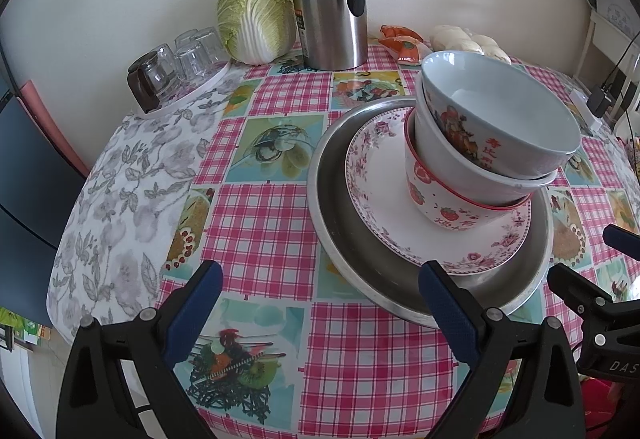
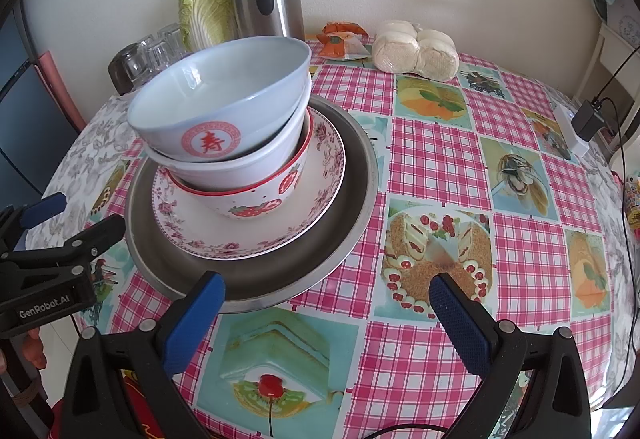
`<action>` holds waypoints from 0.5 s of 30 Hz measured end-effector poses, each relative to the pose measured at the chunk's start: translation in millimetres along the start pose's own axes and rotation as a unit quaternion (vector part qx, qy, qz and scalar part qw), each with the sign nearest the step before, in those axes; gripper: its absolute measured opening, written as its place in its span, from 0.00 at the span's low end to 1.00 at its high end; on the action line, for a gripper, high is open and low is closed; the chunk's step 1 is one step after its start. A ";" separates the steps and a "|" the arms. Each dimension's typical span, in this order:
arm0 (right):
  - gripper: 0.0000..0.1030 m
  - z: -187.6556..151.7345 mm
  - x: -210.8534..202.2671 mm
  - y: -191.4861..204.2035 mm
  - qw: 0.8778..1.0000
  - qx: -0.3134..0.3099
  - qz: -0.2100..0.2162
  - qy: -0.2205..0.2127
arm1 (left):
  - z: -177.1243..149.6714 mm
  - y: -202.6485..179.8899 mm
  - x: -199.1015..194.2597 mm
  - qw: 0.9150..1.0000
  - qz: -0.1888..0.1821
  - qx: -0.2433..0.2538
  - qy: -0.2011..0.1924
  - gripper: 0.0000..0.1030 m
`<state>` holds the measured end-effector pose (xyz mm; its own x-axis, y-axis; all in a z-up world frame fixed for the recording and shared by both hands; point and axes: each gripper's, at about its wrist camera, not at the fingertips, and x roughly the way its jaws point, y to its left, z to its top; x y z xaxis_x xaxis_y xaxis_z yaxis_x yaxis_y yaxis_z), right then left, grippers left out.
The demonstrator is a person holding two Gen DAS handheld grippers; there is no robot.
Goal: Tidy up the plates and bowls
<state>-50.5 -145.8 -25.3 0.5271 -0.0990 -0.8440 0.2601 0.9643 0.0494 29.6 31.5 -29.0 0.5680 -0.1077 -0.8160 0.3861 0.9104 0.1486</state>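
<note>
A stack stands on the checked tablecloth. A round metal pan (image 1: 340,239) (image 2: 352,207) holds a floral plate (image 1: 384,207) (image 2: 320,191). On the plate sits a strawberry bowl (image 1: 440,207) (image 2: 260,207), then a white bowl (image 1: 460,167) (image 2: 240,167), and a pale blue bowl (image 1: 512,111) (image 2: 224,95) tilted on top. My left gripper (image 1: 320,299) (image 2: 76,221) is open and holds nothing, its right finger over the pan's near rim. My right gripper (image 2: 328,303) (image 1: 600,267) is open too, with its left finger at the pan's front edge.
At the back by the wall stand a steel thermos jug (image 1: 332,7), a cabbage (image 1: 256,15) and upturned glasses (image 1: 188,59) on a white tray. Bagged buns (image 2: 416,47) and an orange packet (image 2: 340,39) lie far right. A power adapter (image 2: 588,119) sits at the table's right edge.
</note>
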 end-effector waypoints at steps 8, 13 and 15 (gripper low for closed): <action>1.00 0.2 0.2 0.0 1.000 0.000 0.000 0.000 | 0.1 0.7 0.2 1.000 0.000 0.001 0.000 0.96; 1.00 0.3 -0.1 -0.3 1.000 0.000 0.000 0.001 | -0.2 1.0 0.5 1.000 0.000 0.000 0.000 0.96; 1.00 0.9 0.1 -0.2 1.000 0.000 0.000 0.001 | -0.3 0.7 0.5 1.000 -0.001 0.001 -0.001 0.96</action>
<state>-49.8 -146.2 -24.9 0.5260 -0.0985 -0.8447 0.2597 0.9644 0.0493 29.9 32.1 -29.5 0.5688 -0.1094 -0.8152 0.3878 0.9097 0.1485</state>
